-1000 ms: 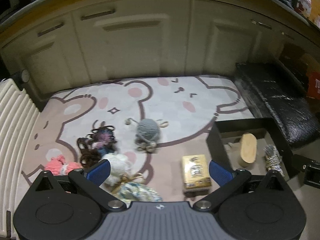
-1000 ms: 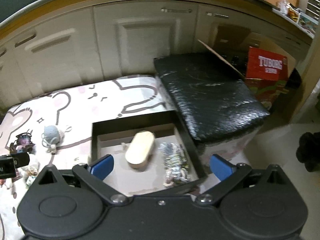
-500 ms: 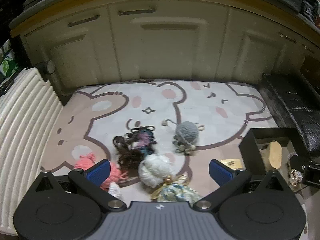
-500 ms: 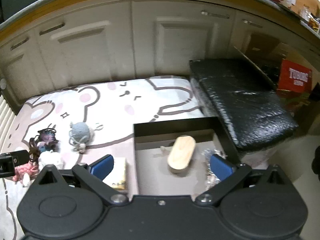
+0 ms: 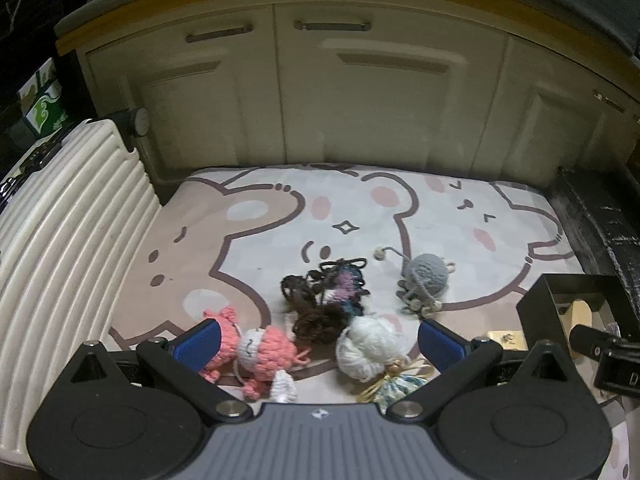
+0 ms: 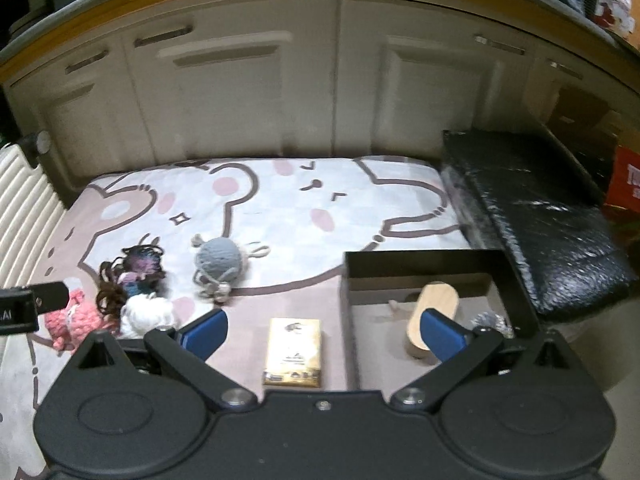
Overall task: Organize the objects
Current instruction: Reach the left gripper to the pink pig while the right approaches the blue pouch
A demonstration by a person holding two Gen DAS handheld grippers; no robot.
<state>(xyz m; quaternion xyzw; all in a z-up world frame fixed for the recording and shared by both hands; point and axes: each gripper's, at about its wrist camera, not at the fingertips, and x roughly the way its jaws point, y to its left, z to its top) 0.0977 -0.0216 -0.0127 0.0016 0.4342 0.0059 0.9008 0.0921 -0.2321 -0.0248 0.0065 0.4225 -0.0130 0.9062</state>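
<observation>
My left gripper is open and empty above a heap of yarn toys on the cartoon mat: a pink crochet doll, a white yarn ball, dark brown and purple yarn and a grey yarn ball. My right gripper is open and empty above a yellow card box. A black open box at the right holds a wooden oval piece and a small striped bundle.
Cream cabinet doors close off the back. A white ribbed suitcase lies along the left. A black wrapped block lies at the right, with a red carton behind it. A floral pouch lies by the white ball.
Both grippers have swung to the left. The left view now centres on the yarn heap, and the right view has moved from the black box to the yellow card box.
</observation>
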